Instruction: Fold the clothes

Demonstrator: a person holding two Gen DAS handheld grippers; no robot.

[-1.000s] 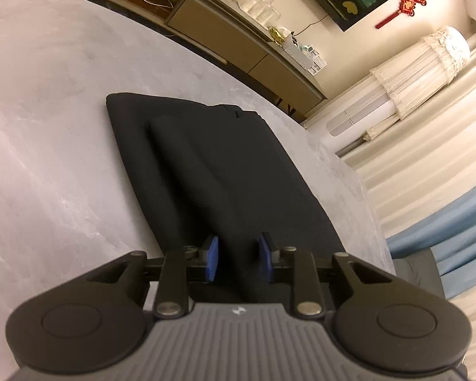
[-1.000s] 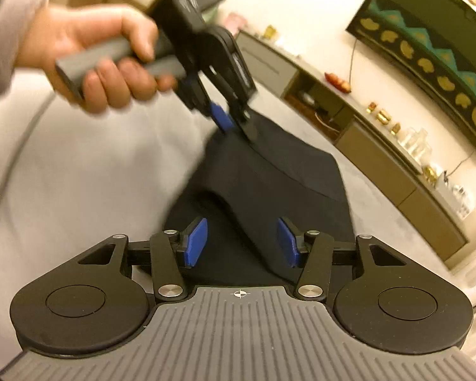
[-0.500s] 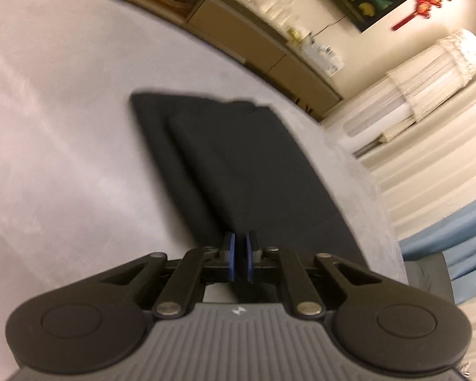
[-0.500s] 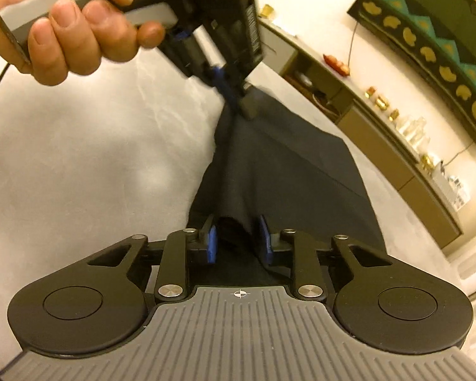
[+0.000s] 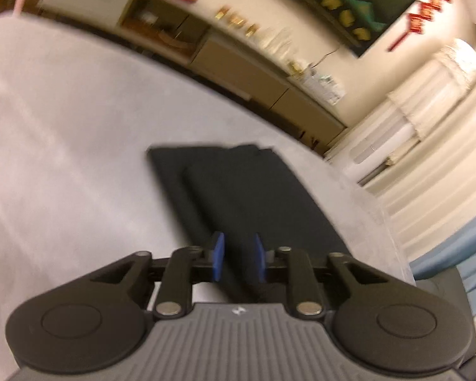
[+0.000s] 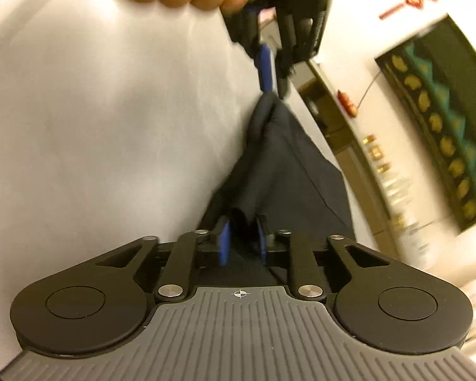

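A dark folded garment (image 5: 244, 203) lies lengthwise on the pale grey table (image 5: 63, 146). My left gripper (image 5: 237, 258) is shut on the garment's near edge, with cloth between its blue pads. In the right wrist view the left gripper (image 6: 271, 87) hangs from a hand and pinches a lifted corner of the garment (image 6: 279, 165). My right gripper (image 6: 241, 241) is shut on a bunched fold of the same garment, held up off the table.
A long low cabinet (image 5: 238, 73) with bottles and small items runs along the far wall. Cream curtains (image 5: 434, 146) and a blue seat (image 5: 453, 254) stand at the right. The table's right edge (image 5: 377, 209) lies close to the garment.
Both grippers have risen with the near end of the garment, and the cloth now hangs stretched between them. The view has tilted up toward the far wall.
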